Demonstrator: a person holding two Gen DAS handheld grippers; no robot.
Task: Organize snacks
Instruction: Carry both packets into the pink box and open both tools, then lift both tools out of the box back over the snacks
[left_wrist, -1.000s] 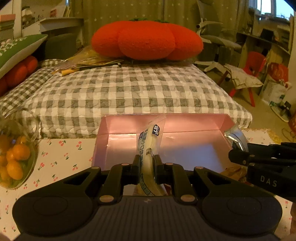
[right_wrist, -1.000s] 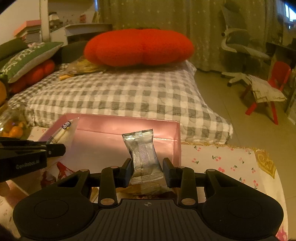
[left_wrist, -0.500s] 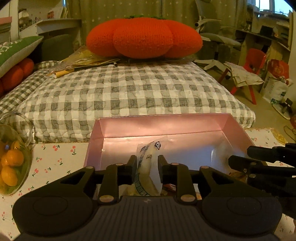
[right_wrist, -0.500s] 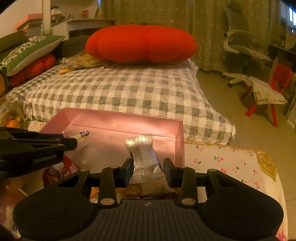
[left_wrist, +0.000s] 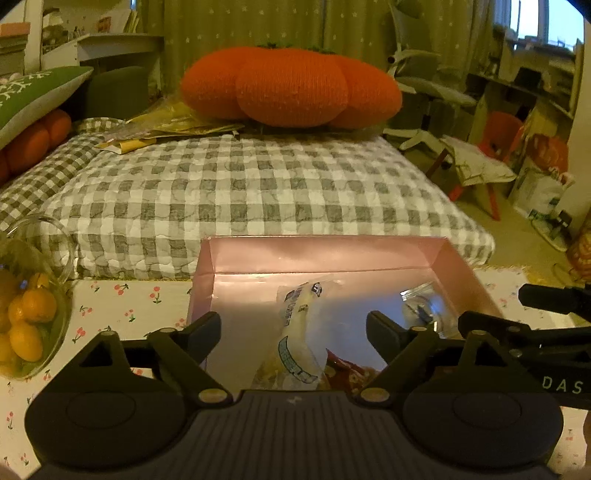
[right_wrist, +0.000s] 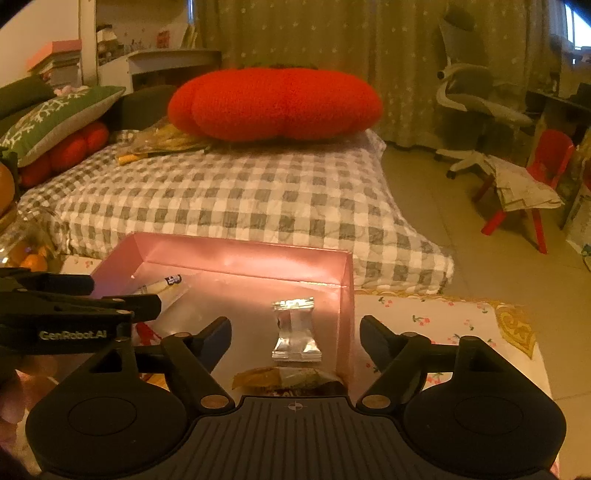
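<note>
Both grippers have let go, dropping their snacks into the pink box.

The left gripper and right gripper stand spread; white packet and silver packet lie inside. Withdrawing low could snag either packet.

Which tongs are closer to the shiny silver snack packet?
Right. The right tongs sit open around the silver packet in the pink box; the left tongs are open beside it.
</note>
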